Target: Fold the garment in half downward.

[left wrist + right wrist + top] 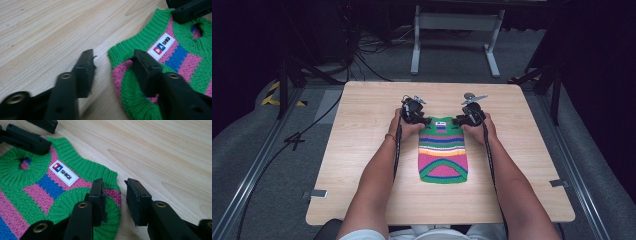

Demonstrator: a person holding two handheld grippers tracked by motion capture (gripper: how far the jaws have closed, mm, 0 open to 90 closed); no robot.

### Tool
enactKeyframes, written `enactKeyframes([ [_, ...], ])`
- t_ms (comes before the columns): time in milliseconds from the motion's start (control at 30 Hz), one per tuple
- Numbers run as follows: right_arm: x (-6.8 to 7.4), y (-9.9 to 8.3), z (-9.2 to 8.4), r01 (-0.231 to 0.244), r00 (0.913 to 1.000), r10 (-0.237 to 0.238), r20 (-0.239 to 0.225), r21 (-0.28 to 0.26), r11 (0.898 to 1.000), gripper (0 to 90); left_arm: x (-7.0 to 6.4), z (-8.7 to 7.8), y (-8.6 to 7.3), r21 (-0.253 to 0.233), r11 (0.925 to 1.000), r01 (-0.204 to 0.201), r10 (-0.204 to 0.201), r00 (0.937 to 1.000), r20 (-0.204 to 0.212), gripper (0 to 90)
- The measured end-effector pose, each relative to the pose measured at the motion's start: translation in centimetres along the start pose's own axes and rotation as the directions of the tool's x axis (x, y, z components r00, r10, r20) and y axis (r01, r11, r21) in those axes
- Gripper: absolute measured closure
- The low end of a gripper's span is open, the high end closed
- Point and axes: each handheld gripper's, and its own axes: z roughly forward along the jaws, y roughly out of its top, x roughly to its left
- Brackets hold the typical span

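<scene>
Items: one striped knit sweater (443,150) lying flat mid-worktop, one white label (63,173) at its collar | Tongs: two; left tongs (113,62) open, straddling the sweater's shoulder corner; right tongs (115,193) open, straddling the other shoulder corner | Surface: one pale wood worktop (362,150) | Room: dark, grey carpet (272,165), floor cables (367,60), one white stand (457,35).

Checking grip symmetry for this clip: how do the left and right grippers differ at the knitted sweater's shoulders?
The left gripper straddles the sweater corner loosely with a wide gap; the right gripper stands narrower, one of its fingers on the knit, the other on bare table. Both straddle a shoulder corner, neither clamped.
</scene>
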Motion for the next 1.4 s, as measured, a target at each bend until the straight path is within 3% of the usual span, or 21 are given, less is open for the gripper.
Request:
enactKeyframes([
  [133, 0.1, -0.2, -0.1, 0.003, 0.9997, -0.003, -0.023, 0.000, 1.000, 76.3, -0.3, 0.0, 0.1, 0.012, 0.9999, 0.001, -0.002, 0.9996, 0.030, 75.2],
  [233, 0.3, -0.1, -0.1, 0.025, 0.9994, -0.025, -0.022, 0.006, 1.000, 81.1, -0.6, 0.0, 0.3, 0.023, 0.9995, -0.022, 0.021, 0.9995, 0.025, 80.5],
  [367, 0.4, 0.0, -0.1, 0.036, 0.9991, -0.036, -0.021, 0.001, 0.999, 84.4, -0.9, 0.1, 0.6, 0.029, 0.9987, -0.042, 0.041, 0.9991, 0.004, 82.2],
  [500, 0.5, 0.2, 0.0, 0.051, 0.9987, -0.051, -0.002, -0.014, 0.999, 85.5, -0.9, 0.1, 0.8, 0.015, 0.9995, -0.028, 0.029, 0.9990, -0.033, 82.5],
  [700, 0.8, 1.6, -1.0, 0.083, 0.9965, -0.081, 0.019, -0.081, 0.993, 85.8, -1.0, -1.0, 1.7, -0.058, 0.9974, -0.042, 0.037, 0.9951, -0.092, 82.1],
  [933, 1.3, 3.4, -3.3, 0.130, 0.9914, -0.126, 0.033, -0.167, 0.977, 85.8, -1.3, -3.6, 3.1, -0.144, 0.9846, -0.099, 0.080, 0.9885, -0.128, 82.1],
  [1033, 1.5, 4.2, -4.3, 0.152, 0.9882, -0.145, 0.050, -0.197, 0.969, 85.8, -1.4, -4.1, 3.5, -0.146, 0.9827, -0.115, 0.095, 0.9862, -0.135, 82.0],
  [1067, 1.5, 4.4, -4.7, 0.159, 0.9871, -0.153, 0.049, -0.206, 0.965, 85.8, -1.7, -4.7, 3.9, -0.169, 0.9784, -0.119, 0.095, 0.9853, -0.142, 82.0],
  [1133, 1.6, 4.6, -5.0, 0.163, 0.9864, -0.156, 0.052, -0.215, 0.963, 85.8, -1.8, -5.0, 4.0, -0.176, 0.9765, -0.124, 0.100, 0.9851, -0.140, 82.1],
  [1200, 1.8, 4.7, -5.6, 0.176, 0.9843, -0.169, 0.050, -0.231, 0.957, 85.8, -2.0, -5.6, 4.0, -0.166, 0.9712, -0.171, 0.146, 0.9774, -0.153, 82.1],
  [1367, 2.3, 4.1, -6.4, 0.195, 0.9803, -0.197, 0.019, -0.259, 0.946, 85.8, -2.3, -6.2, 3.3, -0.156, 0.9661, -0.206, 0.185, 0.9729, -0.138, 82.0],
  [1400, 2.4, 3.9, -6.4, 0.198, 0.9793, -0.202, 0.009, -0.260, 0.945, 85.7, -2.4, -6.2, 3.2, -0.148, 0.9648, -0.218, 0.196, 0.9696, -0.146, 82.1],
])
